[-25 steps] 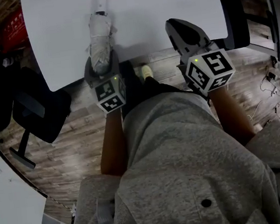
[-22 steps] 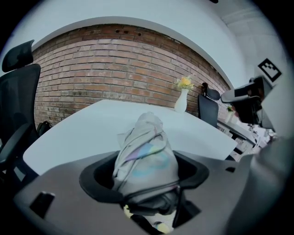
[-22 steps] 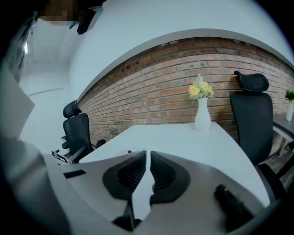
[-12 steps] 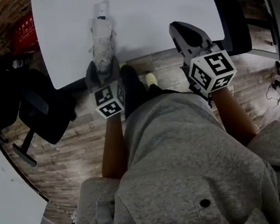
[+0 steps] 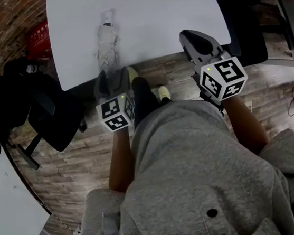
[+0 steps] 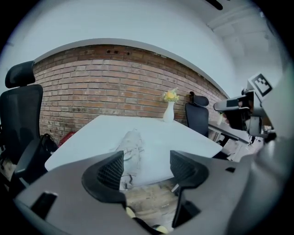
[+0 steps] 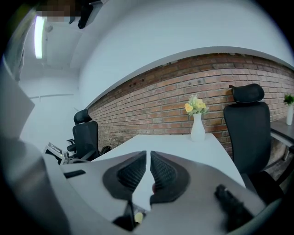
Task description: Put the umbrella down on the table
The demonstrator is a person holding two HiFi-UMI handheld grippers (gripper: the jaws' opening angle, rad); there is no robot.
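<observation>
The folded pale fabric umbrella (image 5: 107, 42) is lying on the white desk (image 5: 166, 16), at twelve o'clock from the left tool (image 5: 111, 79), which is gaping wide and empty. The right tool (image 5: 197, 39) is idling almost closed on nothing. Placing seems finished; next calls for backing clear.

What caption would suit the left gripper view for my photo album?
Left gripper, jaws apart, faces the folded umbrella lying on the white table, flower vase beyond.
</observation>
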